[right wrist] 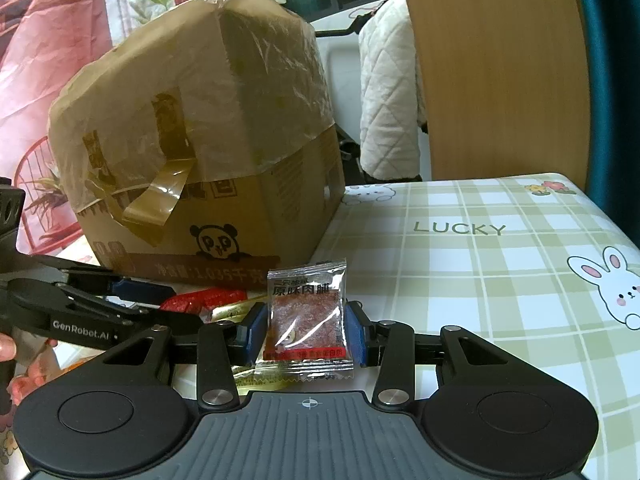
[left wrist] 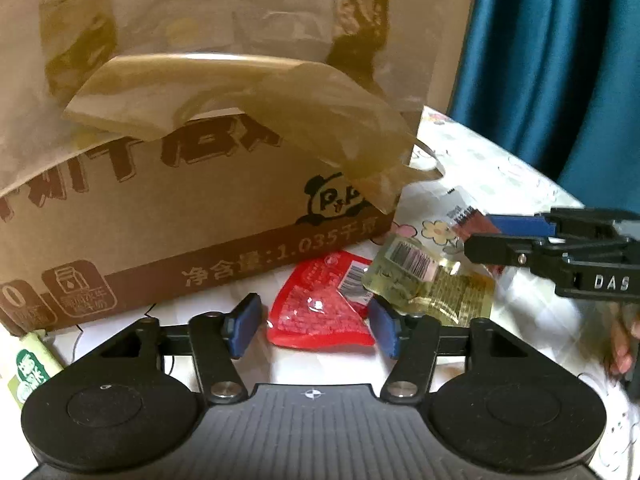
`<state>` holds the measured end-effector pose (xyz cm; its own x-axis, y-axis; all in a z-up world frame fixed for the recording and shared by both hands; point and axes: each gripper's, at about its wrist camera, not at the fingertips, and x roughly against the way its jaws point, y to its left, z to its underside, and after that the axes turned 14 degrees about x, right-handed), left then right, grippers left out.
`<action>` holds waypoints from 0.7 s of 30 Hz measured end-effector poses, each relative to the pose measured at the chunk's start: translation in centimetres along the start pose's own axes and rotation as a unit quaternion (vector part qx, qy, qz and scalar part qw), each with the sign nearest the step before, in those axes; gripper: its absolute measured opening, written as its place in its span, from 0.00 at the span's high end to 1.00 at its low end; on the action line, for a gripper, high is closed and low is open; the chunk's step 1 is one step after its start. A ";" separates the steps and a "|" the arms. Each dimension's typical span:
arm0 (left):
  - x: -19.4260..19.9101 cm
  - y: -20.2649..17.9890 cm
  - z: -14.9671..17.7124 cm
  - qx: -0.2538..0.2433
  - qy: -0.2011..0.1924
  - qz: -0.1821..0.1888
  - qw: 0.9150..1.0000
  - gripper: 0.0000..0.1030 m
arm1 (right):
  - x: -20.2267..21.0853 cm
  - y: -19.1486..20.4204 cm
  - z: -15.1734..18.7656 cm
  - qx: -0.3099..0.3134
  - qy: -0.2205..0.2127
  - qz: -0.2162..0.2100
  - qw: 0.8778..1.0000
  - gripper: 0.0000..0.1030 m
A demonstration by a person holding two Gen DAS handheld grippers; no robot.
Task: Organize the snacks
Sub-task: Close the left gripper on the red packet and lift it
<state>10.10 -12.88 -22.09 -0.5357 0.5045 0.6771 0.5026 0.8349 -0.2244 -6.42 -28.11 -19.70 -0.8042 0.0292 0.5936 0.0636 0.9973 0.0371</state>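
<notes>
1. R gripper [right wrist: 306, 330]: blue pads closed onto a clear jerky sachet [right wrist: 305, 320], gripped at both side edges. Sachet upright, Chinese print on top, red strip at bottom, reddish-brown meat inside. Held just above table, in front of box.
2. L gripper [left wrist: 314, 326]: jaws apart, nothing between pads. Hovers over table w/ red snack packet [left wrist: 320, 308] lying flat just ahead, between the fingers' line.
3. Yellow-green snack packet [left wrist: 432, 284]: flat on table, barcode up, overlapping R edge of the red one.
4. Cardboard box [left wrist: 160, 216]: brown, panda logo, Chinese text incl. "1.035". Stands on table behind packets; top covered w/ paper and loose brown tape [left wrist: 240, 88].
5. Tablecloth [right wrist: 480, 264]: green-white check, rabbits, flowers, word "LUCKY".
6. Green-white carton [left wrist: 28, 364]: partly seen at L edge, beside box corner.
7. Background: teal curtain [left wrist: 540, 60], wooden panel [right wrist: 500, 68], quilted white cloth [right wrist: 388, 92].
</notes>
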 end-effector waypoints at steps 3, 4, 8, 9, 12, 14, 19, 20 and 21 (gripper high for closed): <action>0.0 -0.7 0.3 -0.010 -0.002 -0.003 1.000 0.50 | 0.0 0.1 0.0 0.001 0.002 -0.001 1.000 0.62; 0.2 -0.7 0.4 -0.008 -0.002 -0.001 1.000 0.51 | 0.0 0.1 0.0 0.001 0.001 0.000 1.000 0.62; 1.0 -0.3 0.5 0.000 -0.010 0.002 1.000 0.56 | 0.0 0.1 0.0 -0.001 0.000 0.000 1.000 0.62; 1.3 -0.3 0.4 0.002 -0.012 0.003 1.000 0.57 | 0.0 0.1 0.0 -0.001 0.001 0.000 1.000 0.62; 2.0 -0.3 0.7 0.005 -0.015 0.004 1.000 0.58 | 0.0 0.0 0.0 0.000 0.001 0.000 1.000 0.62; 2.3 -0.3 0.8 0.004 -0.017 0.004 1.000 0.58 | 0.0 0.0 0.0 0.000 0.000 0.002 1.000 0.62; 3.9 -0.2 1.5 0.009 -0.024 0.007 1.000 0.59 | 0.1 0.0 0.0 0.001 -0.003 0.004 1.000 0.62; 4.3 -0.1 1.6 0.011 -0.028 0.007 1.000 0.59 | 0.2 0.0 0.0 0.001 -0.004 0.005 1.000 0.62; 5.4 0.4 1.7 0.013 -0.031 0.008 0.999 0.59 | 0.3 0.0 0.0 0.002 -0.005 0.007 1.000 0.62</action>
<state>6.25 -9.45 -19.66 -0.5692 0.5304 0.6282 0.4941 0.8314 -0.2542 -6.64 -28.12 -19.58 -0.8093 0.0433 0.5857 0.0725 0.9970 0.0264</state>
